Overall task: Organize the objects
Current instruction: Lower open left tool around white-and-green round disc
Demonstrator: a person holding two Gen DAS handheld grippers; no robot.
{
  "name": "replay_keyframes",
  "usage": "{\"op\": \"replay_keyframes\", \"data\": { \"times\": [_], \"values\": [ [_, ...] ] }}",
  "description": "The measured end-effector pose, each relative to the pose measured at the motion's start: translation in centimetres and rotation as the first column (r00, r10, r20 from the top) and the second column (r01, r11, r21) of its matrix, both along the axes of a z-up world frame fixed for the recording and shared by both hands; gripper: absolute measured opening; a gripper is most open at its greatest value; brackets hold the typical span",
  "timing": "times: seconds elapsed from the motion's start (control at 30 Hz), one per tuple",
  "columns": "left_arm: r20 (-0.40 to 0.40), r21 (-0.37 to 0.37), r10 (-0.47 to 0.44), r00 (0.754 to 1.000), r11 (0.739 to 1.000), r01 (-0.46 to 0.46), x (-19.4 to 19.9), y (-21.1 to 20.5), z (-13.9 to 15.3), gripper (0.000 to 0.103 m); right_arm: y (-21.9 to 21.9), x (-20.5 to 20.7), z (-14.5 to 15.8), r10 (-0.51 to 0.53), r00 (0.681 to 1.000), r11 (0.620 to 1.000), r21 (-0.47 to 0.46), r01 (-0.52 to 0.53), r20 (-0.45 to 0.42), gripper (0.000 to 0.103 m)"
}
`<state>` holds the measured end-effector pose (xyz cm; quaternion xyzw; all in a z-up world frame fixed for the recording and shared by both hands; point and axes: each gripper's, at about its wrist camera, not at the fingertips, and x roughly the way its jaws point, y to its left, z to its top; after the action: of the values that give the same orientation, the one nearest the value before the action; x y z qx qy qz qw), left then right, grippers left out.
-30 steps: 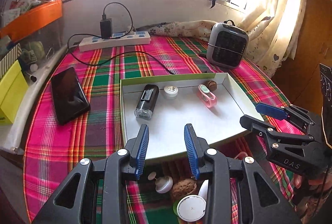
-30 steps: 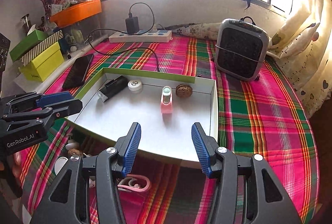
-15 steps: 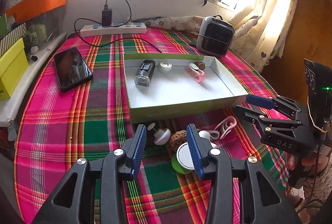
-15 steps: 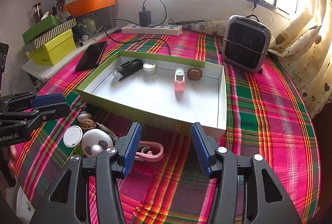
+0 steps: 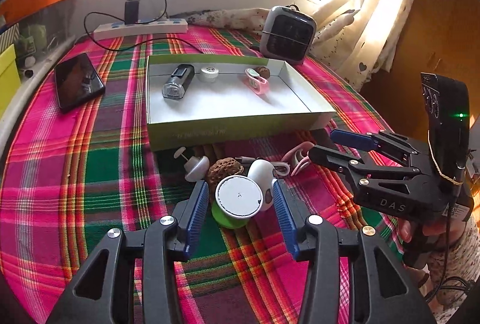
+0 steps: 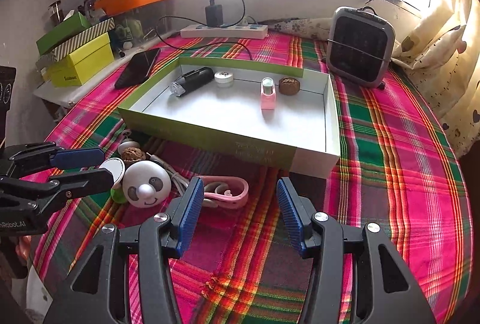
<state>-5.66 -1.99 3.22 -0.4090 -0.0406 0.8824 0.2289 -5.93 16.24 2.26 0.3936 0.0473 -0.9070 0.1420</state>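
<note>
Jaws first: the left gripper (image 5: 240, 205) has just been opening and now brackets the green cup with the white lid (image 5: 238, 198), its ribbed blue pads either side but not pressing. To do this well, I would judge, it should settle lower so the pads meet the cup's round wall below the lid's rim, square on, then close gently (a smooth plastic cylinder may squirt out of a slanted grip). The cup lies in the cluster near the front edge of the surface, touching the white panda-faced ball (image 6: 147, 187) and close against a wrinkled brown walnut (image 5: 224, 169), so a clumsy close could nudge both.

The right gripper (image 6: 237, 214) hangs half-spread and empty above the plaid cloth, a soft pink looped strap (image 6: 226, 192) just ahead of its left pad. A small white knob (image 5: 195, 165) sits left of the walnut.

Beyond the cluster stands the shallow cardboard tray (image 5: 240, 129), green outside, matte white inside. Along its far wall lie a glossy black cylindrical lamp (image 5: 177, 80), a ridged white cap (image 5: 209, 73), a pink clip (image 5: 256, 80) and a second walnut (image 6: 289, 85).
</note>
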Motion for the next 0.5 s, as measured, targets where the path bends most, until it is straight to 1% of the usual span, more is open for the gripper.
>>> {"op": "replay_keyframes", "data": {
  "times": [0.1, 0.23, 0.5],
  "values": [
    [0.0, -0.011, 0.002, 1.0, 1.0, -0.002, -0.1, 0.1, -0.3, 0.043, 0.0, 0.1, -0.1, 0.0, 1.0, 1.0, -0.001, 0.0, 0.003, 0.052],
    [0.007, -0.025, 0.031, 0.999, 0.999, -0.031, -0.4, -0.4, -0.8, 0.043, 0.0, 0.1, -0.1, -0.002, 1.0, 1.0, 0.002, 0.002, 0.005, 0.052],
    [0.0, -0.047, 0.067, 0.998, 0.997, -0.066, -0.6, -1.5, -0.8, 0.043, 0.1, -0.1, -0.4, -0.008, 1.0, 1.0, 0.001, 0.008, 0.012, 0.052]
  ]
}}
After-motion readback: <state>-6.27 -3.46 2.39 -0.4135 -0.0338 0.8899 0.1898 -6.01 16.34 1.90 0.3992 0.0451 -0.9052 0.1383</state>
